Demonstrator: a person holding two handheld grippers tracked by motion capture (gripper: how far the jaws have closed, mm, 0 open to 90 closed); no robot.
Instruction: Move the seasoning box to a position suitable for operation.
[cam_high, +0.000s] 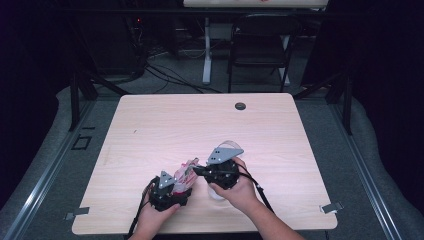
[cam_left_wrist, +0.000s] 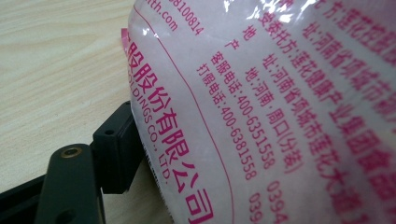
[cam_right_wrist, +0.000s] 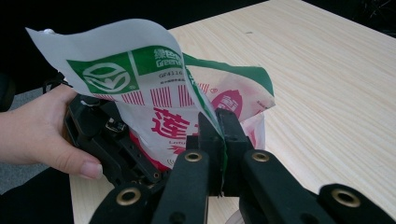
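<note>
Pale wooden table (cam_high: 165, 125) carries, near its front edge, a white plastic food bag with pink and green print (cam_right_wrist: 163, 100), its top flap pinched in the right gripper (cam_right_wrist: 219, 140)'s closed jaws while the left gripper (cam_high: 167, 189) clamps its body, so a hard pull could tear it.

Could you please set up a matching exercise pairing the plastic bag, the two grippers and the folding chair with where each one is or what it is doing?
Things:
1. plastic bag
2. right gripper
3. left gripper
4. folding chair

States:
A. stands on the floor beyond the table's far edge
B. jaws pinched on the bag's torn green-edged top
C. white, printed with pink text and a green logo
D. holds the bag's lower body near the table's front edge

Pairs: 1-C, 2-B, 3-D, 4-A
</note>
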